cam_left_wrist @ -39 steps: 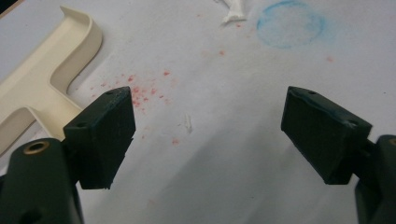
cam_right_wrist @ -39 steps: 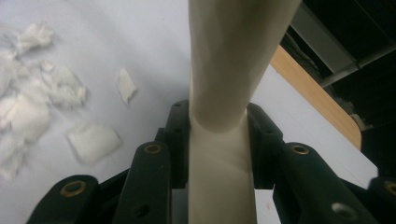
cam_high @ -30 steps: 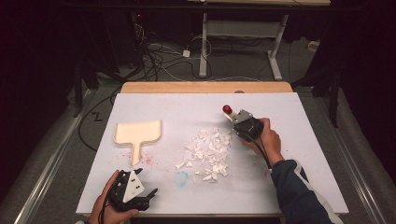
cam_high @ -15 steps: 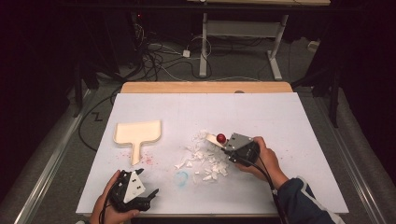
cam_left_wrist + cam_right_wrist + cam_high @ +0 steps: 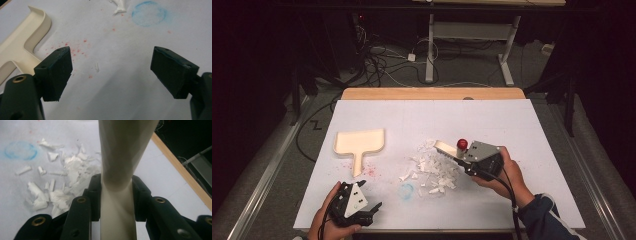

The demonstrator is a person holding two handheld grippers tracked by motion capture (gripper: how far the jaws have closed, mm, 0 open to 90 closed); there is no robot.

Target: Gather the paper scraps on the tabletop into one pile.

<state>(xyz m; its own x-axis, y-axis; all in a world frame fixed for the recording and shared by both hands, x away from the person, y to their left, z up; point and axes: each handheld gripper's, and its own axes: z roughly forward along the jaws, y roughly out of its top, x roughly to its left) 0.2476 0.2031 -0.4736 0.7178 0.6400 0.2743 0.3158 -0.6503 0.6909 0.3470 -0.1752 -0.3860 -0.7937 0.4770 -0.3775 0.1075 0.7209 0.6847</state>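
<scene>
A pile of torn white paper scraps (image 5: 432, 167) (image 5: 72, 170) lies mid-table. My right gripper (image 5: 457, 156) (image 5: 116, 187) is at the pile's right edge, shut on the handle of a cream hand tool (image 5: 444, 147) (image 5: 120, 157) whose wider end reaches over the scraps. A cream dustpan (image 5: 359, 141) (image 5: 22, 47) lies flat at the left, handle toward me. Near the front left edge my left gripper (image 5: 371, 210) (image 5: 111, 70) rests low over the sheet, open, with nothing between its jaws.
A white sheet (image 5: 512, 125) covers the table, with a wooden strip (image 5: 432, 93) along the far edge. A faint blue ring (image 5: 406, 190) (image 5: 149, 13) (image 5: 20, 150) and red specks (image 5: 371, 171) mark the sheet. Cables and desk legs lie on the floor beyond.
My right gripper, still holding the cream tool, has come from the pile's far right corner toward me along its right side. The left gripper has not moved.
</scene>
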